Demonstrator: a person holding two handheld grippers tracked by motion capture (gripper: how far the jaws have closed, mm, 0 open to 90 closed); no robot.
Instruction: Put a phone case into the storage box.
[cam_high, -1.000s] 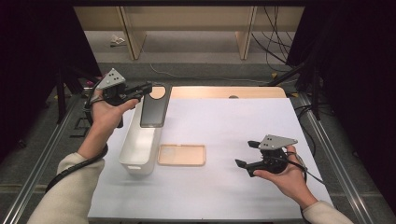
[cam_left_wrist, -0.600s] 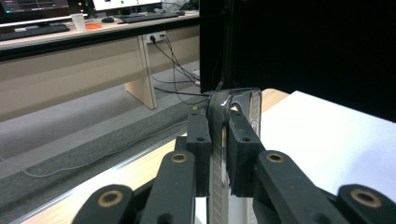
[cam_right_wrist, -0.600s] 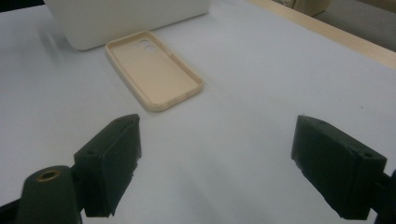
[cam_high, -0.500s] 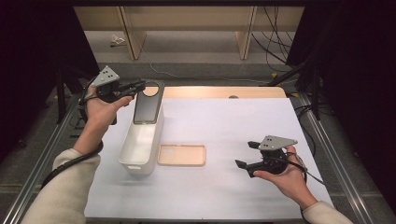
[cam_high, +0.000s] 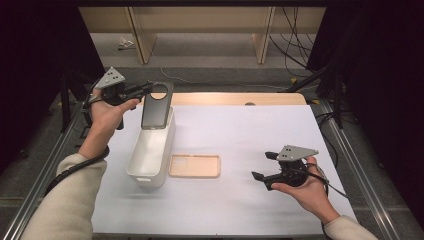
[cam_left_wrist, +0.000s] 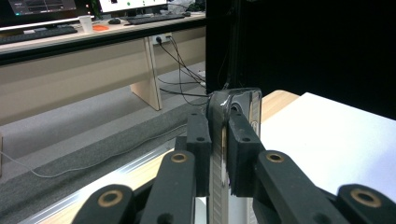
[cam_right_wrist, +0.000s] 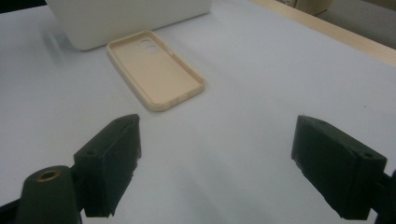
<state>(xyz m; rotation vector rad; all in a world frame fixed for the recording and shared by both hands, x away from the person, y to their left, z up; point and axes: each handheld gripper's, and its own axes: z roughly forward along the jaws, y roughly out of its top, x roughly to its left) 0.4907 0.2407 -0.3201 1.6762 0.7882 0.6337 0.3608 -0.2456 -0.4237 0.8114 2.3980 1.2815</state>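
Item one: dark, glossy phone case with a large round cut-out near its top (cam_high: 157, 106), thin and rectangular, held above the far end of the white bin. In the high view it hangs face toward the camera, its lower edge over the bin's opening; whether that edge touches the rim cannot be told from this angle.

Item two: left gripper (cam_high: 145, 88), black two-jaw tool with a grey three-cornered plate on top, held in the person's left hand (cam_high: 106, 111) at the far left of the table. Jaws clamped on the dark case's upper left edge; in the left gripper view the pads (cam_left_wrist: 243, 154) press the case (cam_left_wrist: 238, 105) from both sides, the case standing edge-on between them.

Item three: white rectangular plastic bin (cam_high: 150, 155), open-topped, long side running away from the person, on the white table sheet (cam_high: 250, 135).

Item four: beige, shallow phone case (cam_high: 194, 165), lying flat and open side up, just beside the bin's right wall. In the right gripper view (cam_right_wrist: 156, 74) its camera cut-outs sit at the end nearer the bin.

Item five: right gripper (cam_high: 263, 165), same make, in the right hand (cam_high: 305, 187) at the near right, well apart from the beige case. Jaws spread wide, nothing between them.
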